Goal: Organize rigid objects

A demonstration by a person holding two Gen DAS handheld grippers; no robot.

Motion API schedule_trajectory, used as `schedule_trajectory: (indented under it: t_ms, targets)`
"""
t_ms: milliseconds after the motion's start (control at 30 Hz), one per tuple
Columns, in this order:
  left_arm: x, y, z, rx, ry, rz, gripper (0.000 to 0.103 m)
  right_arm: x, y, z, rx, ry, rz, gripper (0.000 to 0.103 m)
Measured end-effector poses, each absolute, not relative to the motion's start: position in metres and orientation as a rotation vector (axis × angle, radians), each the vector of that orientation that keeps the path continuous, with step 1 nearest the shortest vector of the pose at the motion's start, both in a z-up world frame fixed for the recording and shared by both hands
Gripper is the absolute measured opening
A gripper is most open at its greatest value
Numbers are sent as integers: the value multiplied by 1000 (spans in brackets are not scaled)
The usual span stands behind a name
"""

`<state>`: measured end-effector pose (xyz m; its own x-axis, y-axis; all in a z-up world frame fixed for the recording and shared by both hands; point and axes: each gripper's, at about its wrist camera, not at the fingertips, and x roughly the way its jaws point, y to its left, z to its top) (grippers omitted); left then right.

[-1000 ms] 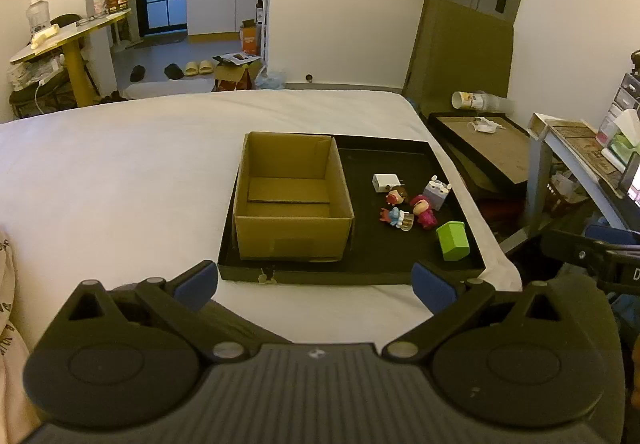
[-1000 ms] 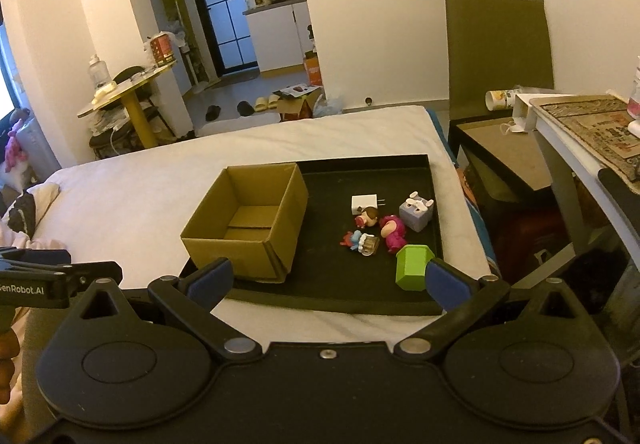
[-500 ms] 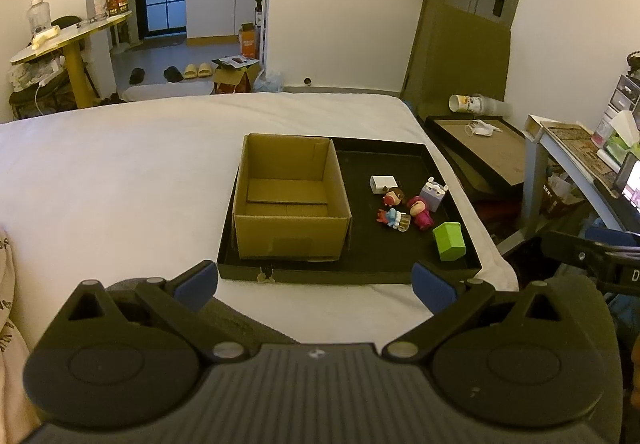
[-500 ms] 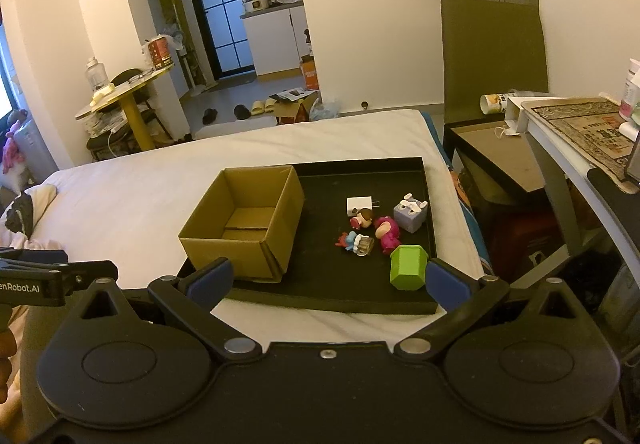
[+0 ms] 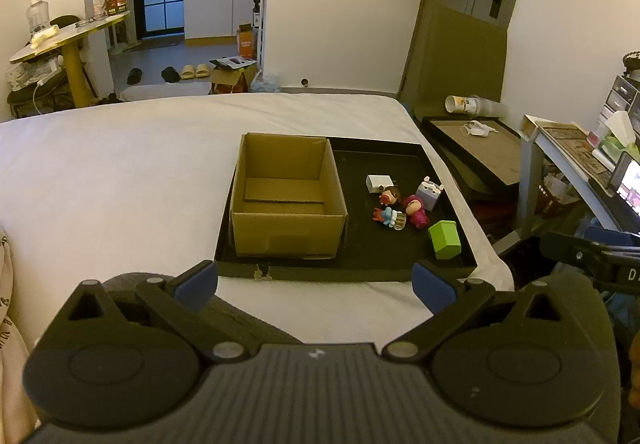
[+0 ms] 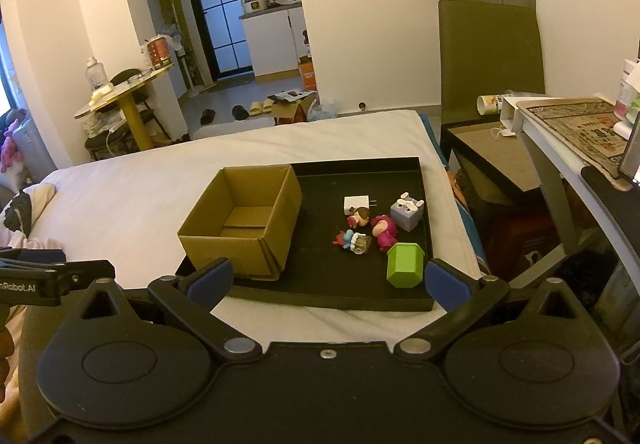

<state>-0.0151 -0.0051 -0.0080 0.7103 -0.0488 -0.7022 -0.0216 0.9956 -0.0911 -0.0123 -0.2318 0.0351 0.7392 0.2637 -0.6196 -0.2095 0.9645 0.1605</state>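
- A black tray [image 5: 400, 252] is seen on the white bed [image 5: 120, 172], ahead of both grippers.
- A brown cardboard box [image 5: 286, 200], open on top, stands on the left part of the tray.
- The small things lie on the right part of the tray: a white charger [image 5: 376, 182], a grey-purple cube toy [image 5: 429, 194], a brown-haired figure [image 5: 389, 197], a pink figure [image 5: 416, 207], a blue figure [image 5: 387, 217] and a green block [image 5: 445, 239].
- The green block is nearest to the grippers; the charger is farthest.
- Only in the left wrist view is the right gripper's arm seen at the right edge, with a lit screen [image 5: 631, 186] on the desk [image 5: 568, 152].
- Only in the right wrist view is the other gripper's arm seen at the left edge, with a pillow [image 6: 24, 204] at the far left of the bed.
- Mirrored white letters "nRobot.AI" can be read on that arm. On the arm in the left wrist view, only a "D" can be read.
- The left gripper [image 5: 315, 281] is spread wide with nothing between its blue pads [image 5: 197, 280]. It is held near the front edge of the tray, well apart from the things.
- The right gripper [image 6: 327, 281] is spread wide too, with nothing held. The green block [image 6: 405, 264] is just past its right pad [image 6: 447, 283], not touching.
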Motion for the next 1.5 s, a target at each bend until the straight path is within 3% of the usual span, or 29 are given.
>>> schedule_trajectory:
  t_ms: [1500]
  targets:
    - [57, 18, -21, -120, 840, 50, 100, 44, -253, -1, 181, 736, 179, 103]
